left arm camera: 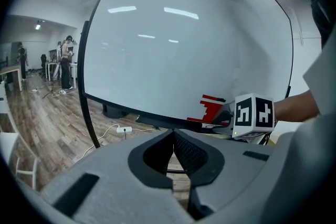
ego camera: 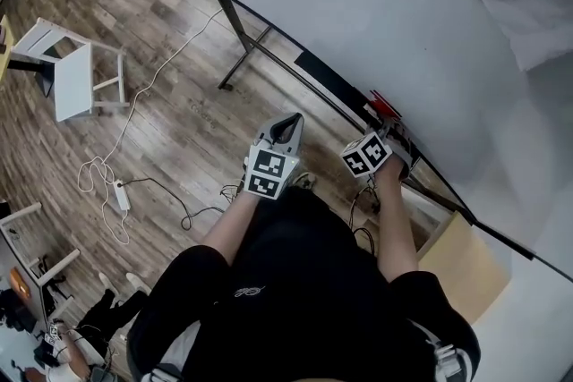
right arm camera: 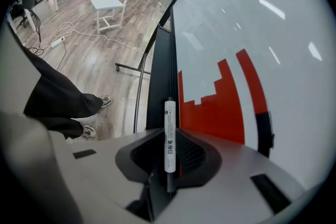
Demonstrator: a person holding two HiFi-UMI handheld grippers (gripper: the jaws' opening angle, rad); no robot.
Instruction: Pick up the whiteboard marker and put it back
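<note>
Right gripper view is showing the right gripper clamping the whiteboard marker mid-barrel, above the tray along the bottom edge of the whiteboard. The marker is likely proving light, stiff and slick, favouring this central hold. The left gripper is hanging closed, empty.

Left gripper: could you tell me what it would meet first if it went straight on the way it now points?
Most likely the whiteboard's black bottom ledge, directly beyond the left gripper; how far off is unclear.
</note>
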